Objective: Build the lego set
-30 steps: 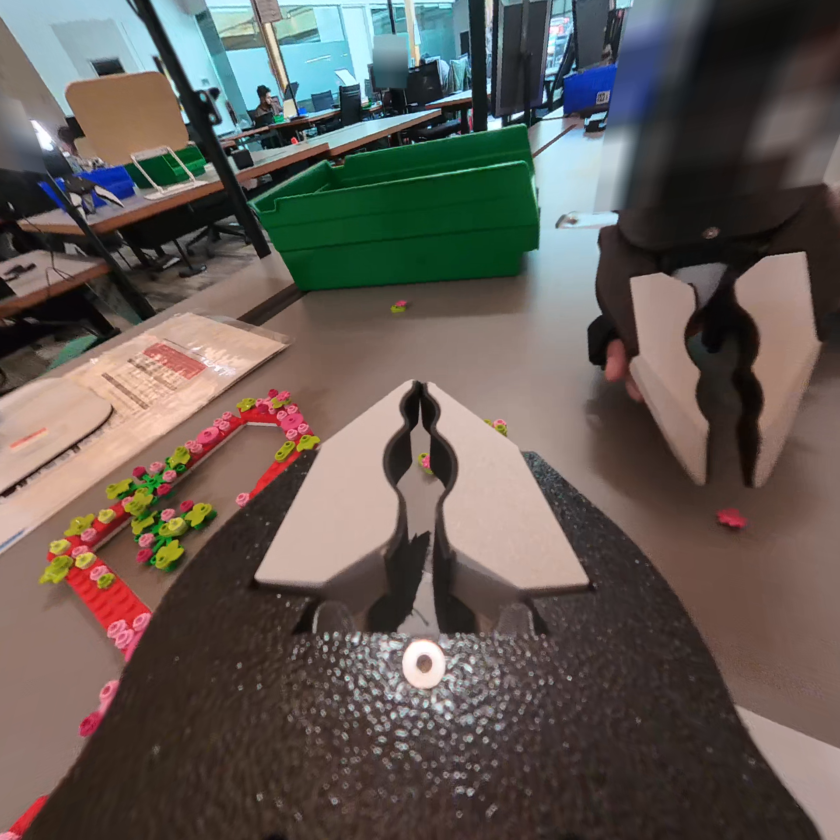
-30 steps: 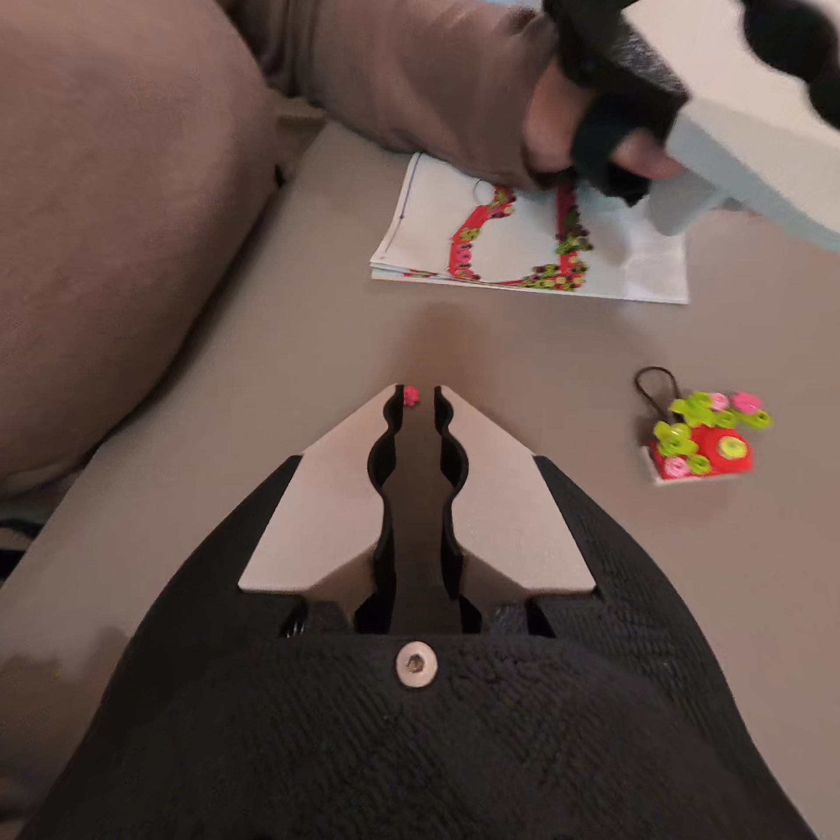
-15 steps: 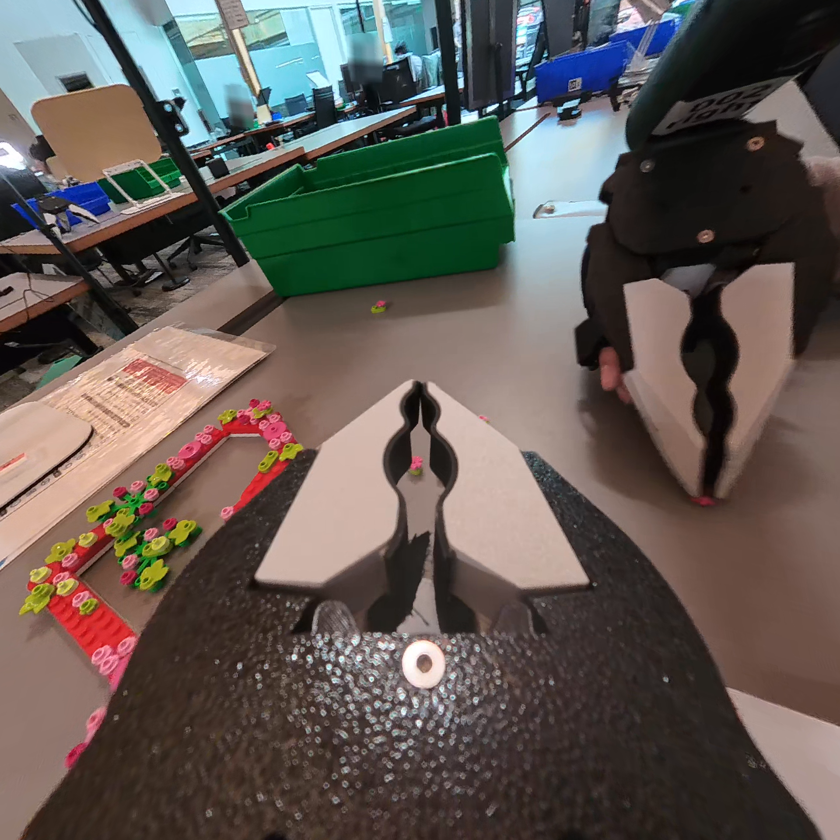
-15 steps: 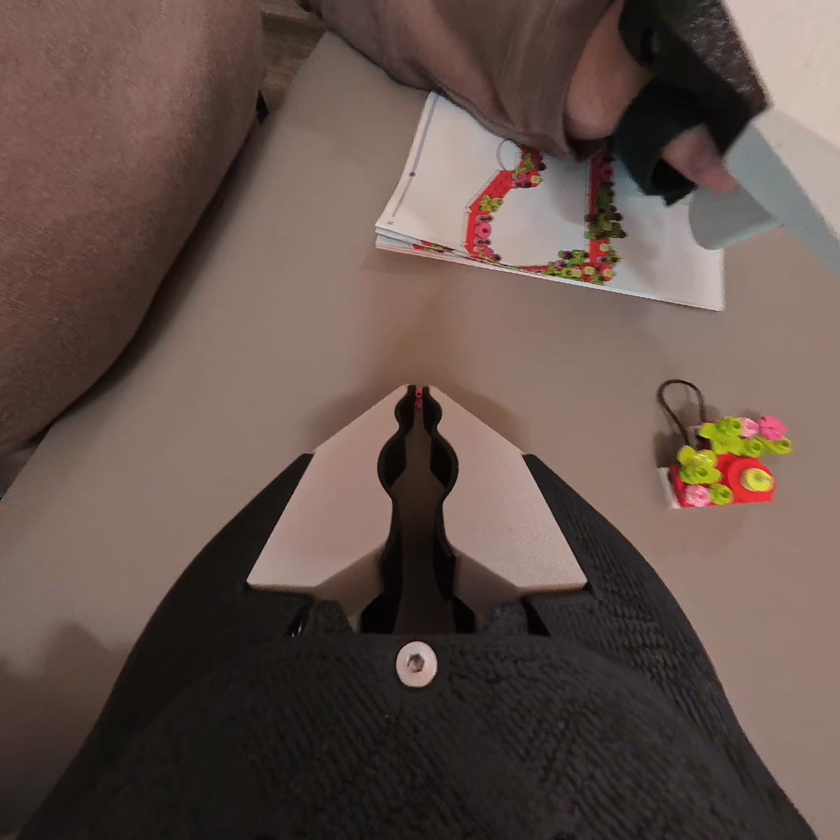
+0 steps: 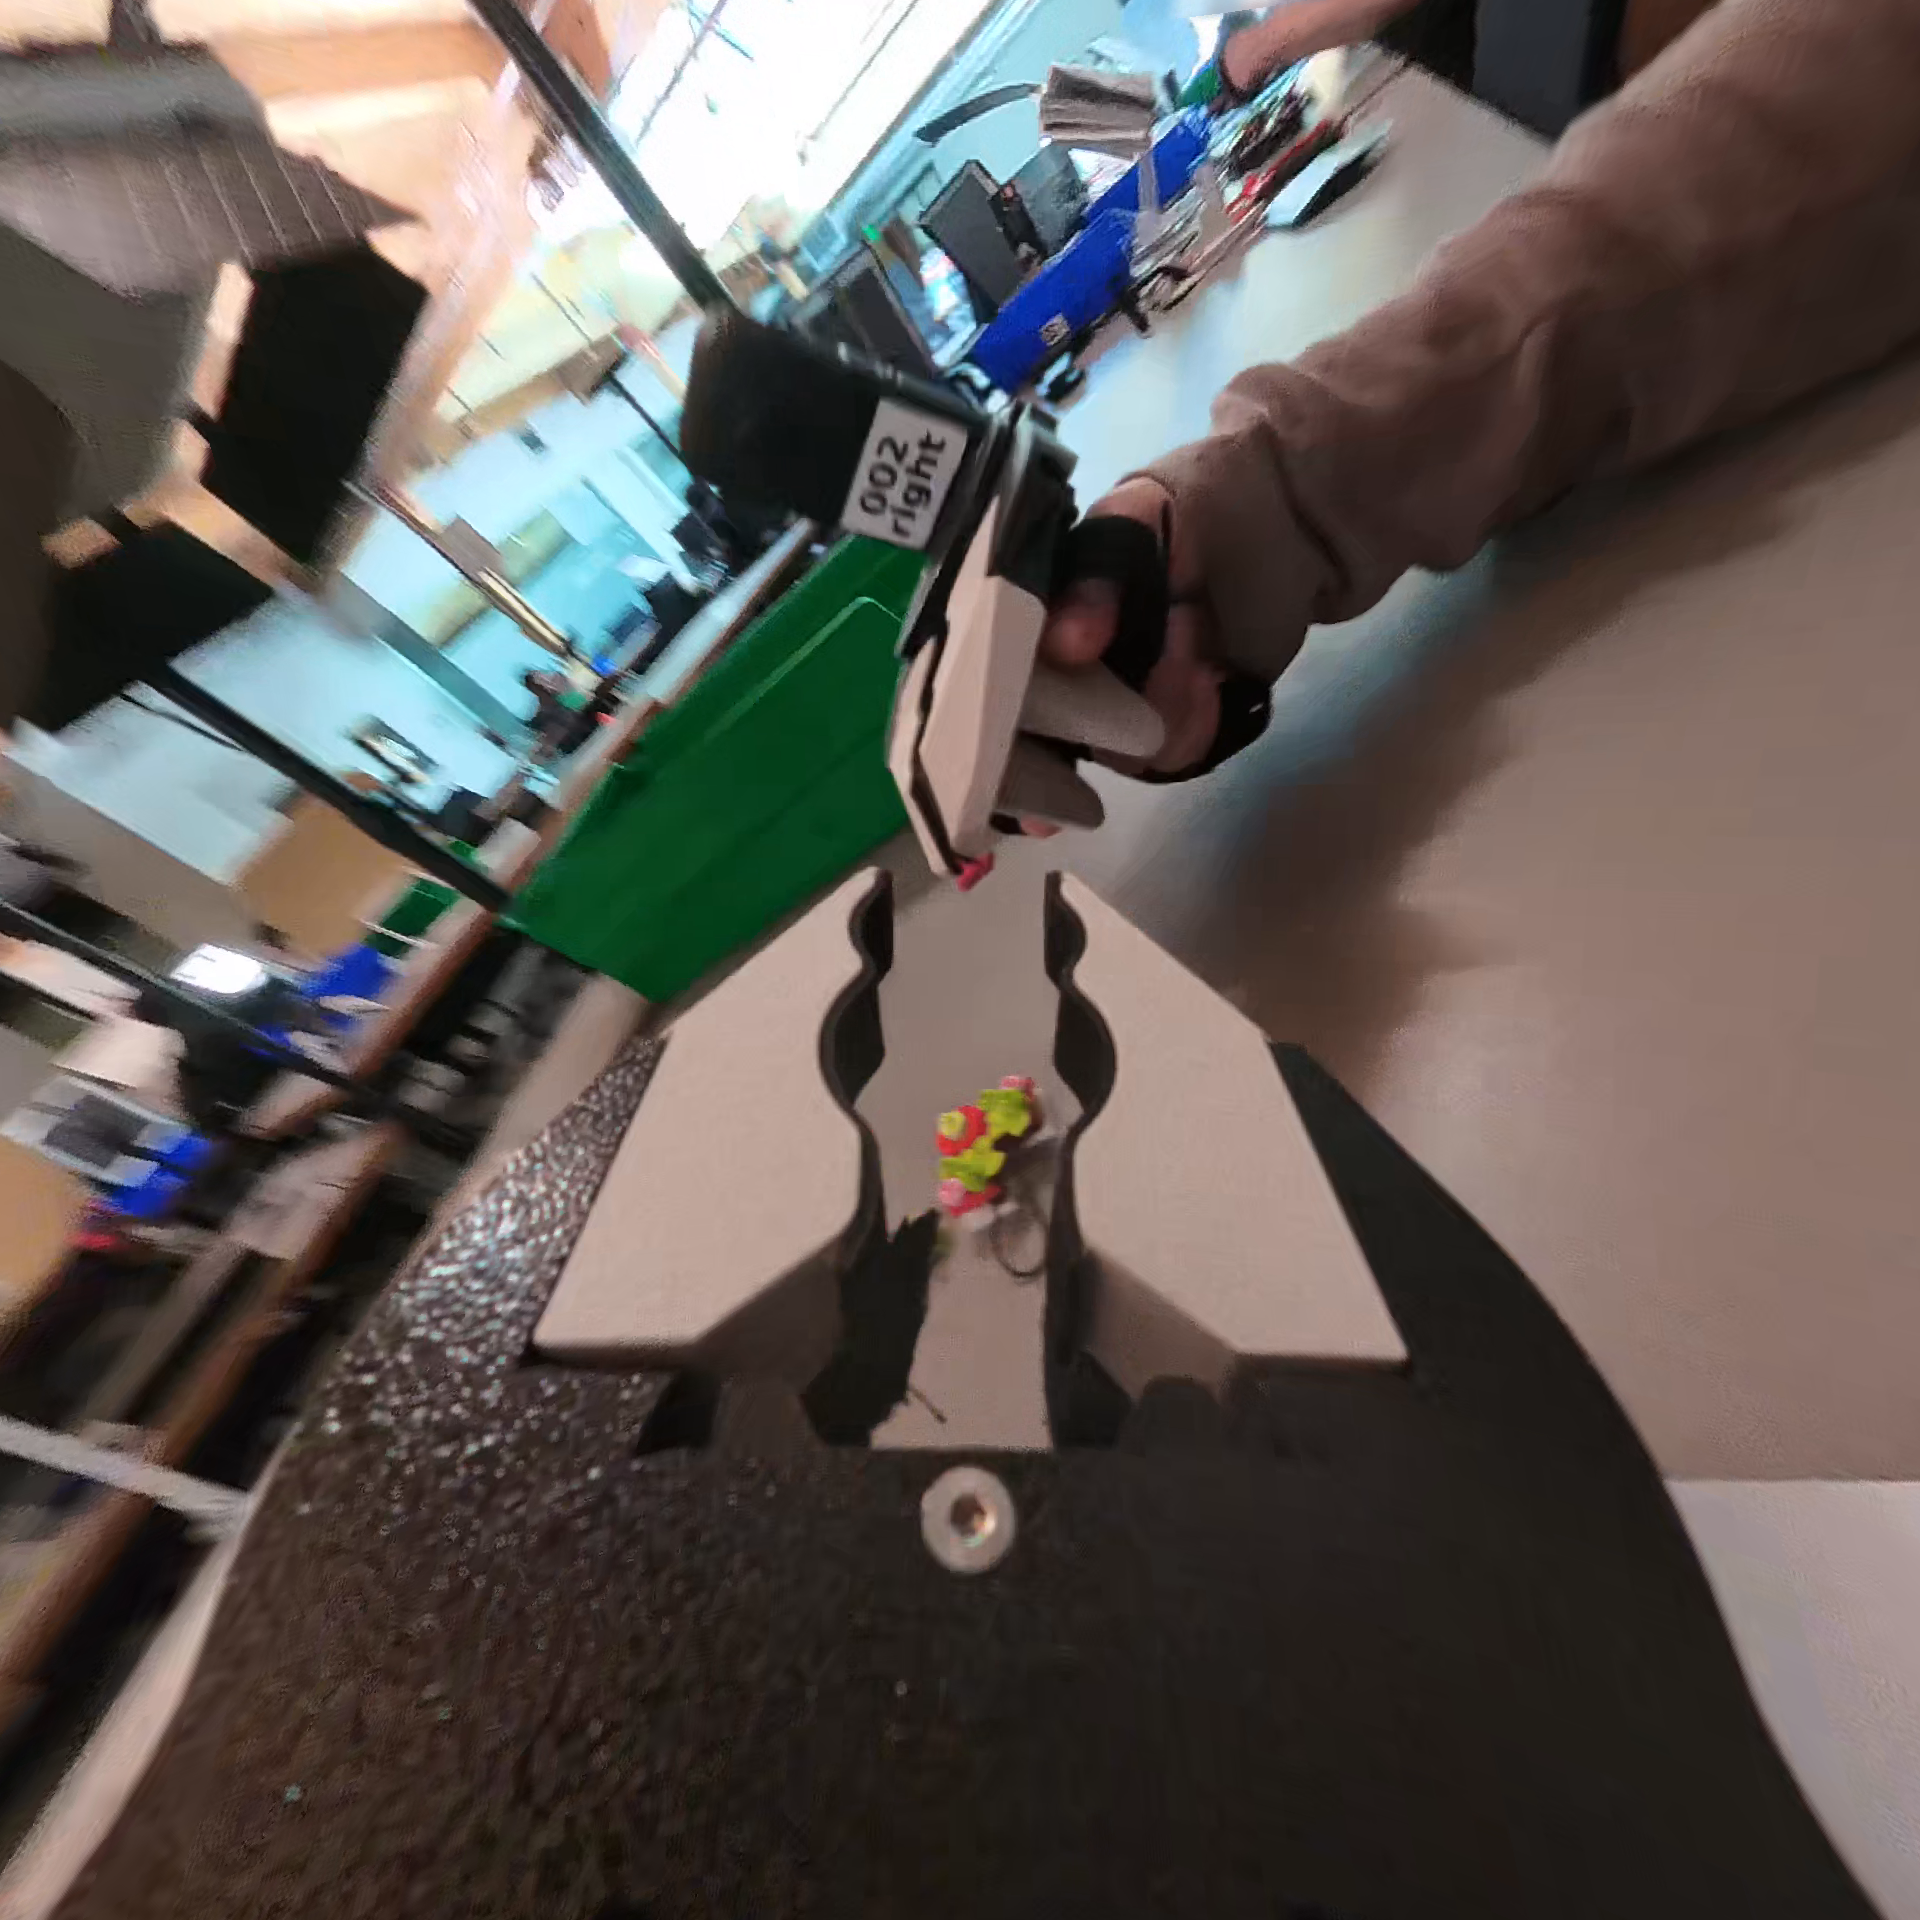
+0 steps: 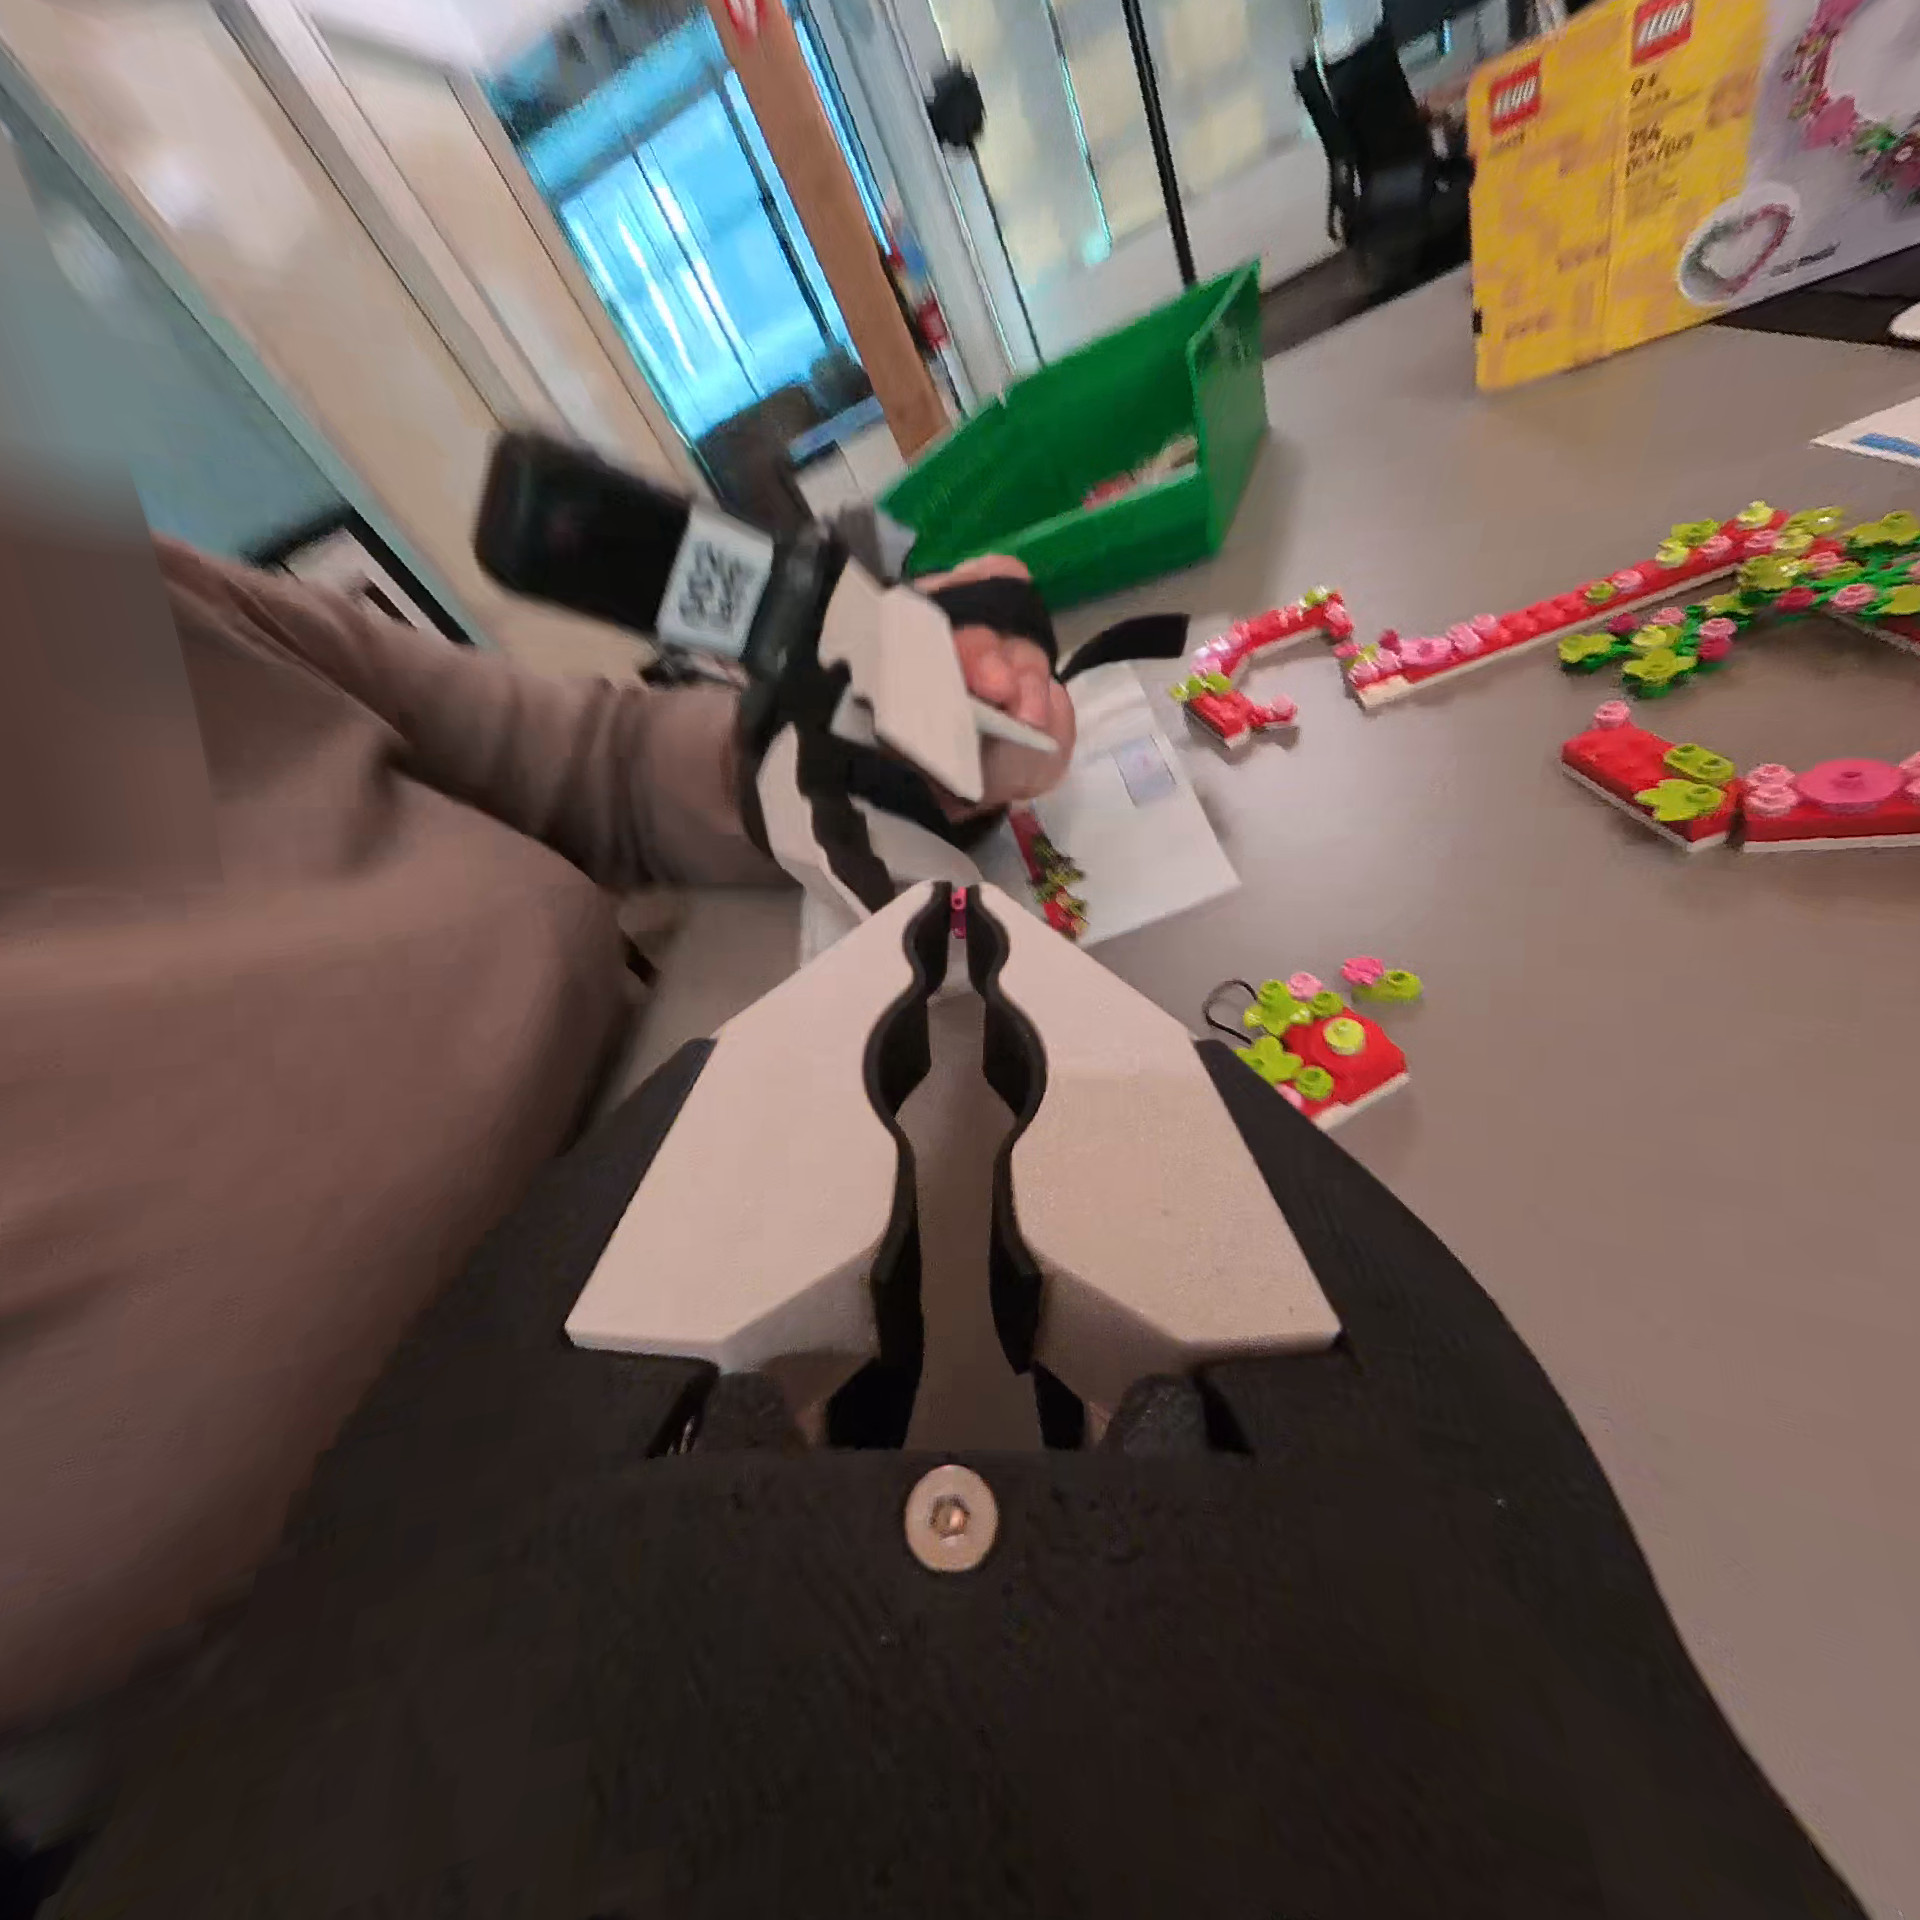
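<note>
My right gripper (image 6: 956, 914) is shut on a tiny pink flower piece (image 6: 955, 923) and holds it above the table. It also shows in the left wrist view (image 5: 958, 864), with the pink piece (image 5: 971, 873) just beyond my left fingertips. My left gripper (image 5: 968, 891) is open and empty, tilted and facing the right one; the right wrist view shows it too (image 6: 920, 854). A small red block with green and pink flowers (image 5: 982, 1148) (image 6: 1320, 1044) lies on the table below. Red frame sections with flowers (image 6: 1507, 644) lie farther off.
An instruction booklet (image 6: 1138, 831) lies behind the left gripper. A green bin (image 6: 1101, 457) (image 5: 727, 790) stands at the back, a yellow set box (image 6: 1621, 208) at the far right. More red frame pieces (image 6: 1766, 790) lie to the right. A brown sleeve (image 6: 312, 935) fills the left side.
My right gripper shut on the pink piece on the table and lifted it. My left gripper opened. Both grippers rose and swung to face each other.
</note>
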Available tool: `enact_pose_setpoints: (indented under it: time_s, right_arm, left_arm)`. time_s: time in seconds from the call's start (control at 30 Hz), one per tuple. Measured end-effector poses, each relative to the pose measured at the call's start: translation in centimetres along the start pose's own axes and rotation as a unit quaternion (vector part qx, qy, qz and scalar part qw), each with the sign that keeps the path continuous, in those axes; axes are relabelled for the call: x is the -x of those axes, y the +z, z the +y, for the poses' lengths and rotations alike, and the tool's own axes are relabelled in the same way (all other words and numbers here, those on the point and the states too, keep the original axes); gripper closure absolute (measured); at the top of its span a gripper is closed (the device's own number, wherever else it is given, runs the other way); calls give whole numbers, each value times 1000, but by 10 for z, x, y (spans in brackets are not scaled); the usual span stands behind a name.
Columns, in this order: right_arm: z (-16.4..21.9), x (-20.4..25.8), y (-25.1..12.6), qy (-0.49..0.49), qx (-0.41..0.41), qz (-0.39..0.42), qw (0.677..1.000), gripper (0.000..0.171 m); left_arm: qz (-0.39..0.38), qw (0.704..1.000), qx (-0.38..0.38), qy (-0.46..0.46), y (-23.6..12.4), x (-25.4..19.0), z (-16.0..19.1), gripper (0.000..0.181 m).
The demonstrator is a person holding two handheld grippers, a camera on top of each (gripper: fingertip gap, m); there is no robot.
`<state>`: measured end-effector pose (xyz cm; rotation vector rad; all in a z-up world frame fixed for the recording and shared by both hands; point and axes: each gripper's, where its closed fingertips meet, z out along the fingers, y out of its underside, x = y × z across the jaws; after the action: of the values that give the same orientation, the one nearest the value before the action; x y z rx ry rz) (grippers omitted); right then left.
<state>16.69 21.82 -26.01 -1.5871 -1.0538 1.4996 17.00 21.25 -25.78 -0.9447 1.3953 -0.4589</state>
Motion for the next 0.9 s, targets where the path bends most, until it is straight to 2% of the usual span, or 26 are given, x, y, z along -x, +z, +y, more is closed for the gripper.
enact_pose_setpoints:
  time_s: [0.07,0.2,0.33,0.47,0.63,0.77,0.9]
  right_arm:
    - [-9,4,-4,40,-36,-32,998,171]
    - [-22,9,-3,81,-91,-67,990,171]
    - [-26,16,4,128,-114,-107,979,171]
    - [-18,19,9,117,-83,-105,984,171]
    - [-14,22,8,104,-62,-107,987,171]
    - [-14,23,9,96,-60,-102,988,171]
    - [-25,14,9,88,-99,-65,989,167]
  left_arm:
    - [-24,998,2,61,-1,0,-4,154]
    - [-102,990,15,100,0,15,-7,159]
    - [-104,989,-6,110,-1,12,-16,169]
    - [-93,988,-8,120,-1,9,-16,169]
    - [-69,988,-17,140,-2,2,-19,180]
    - [-65,987,-12,144,-3,2,-18,180]
    - [-117,979,20,168,-4,18,-17,181]
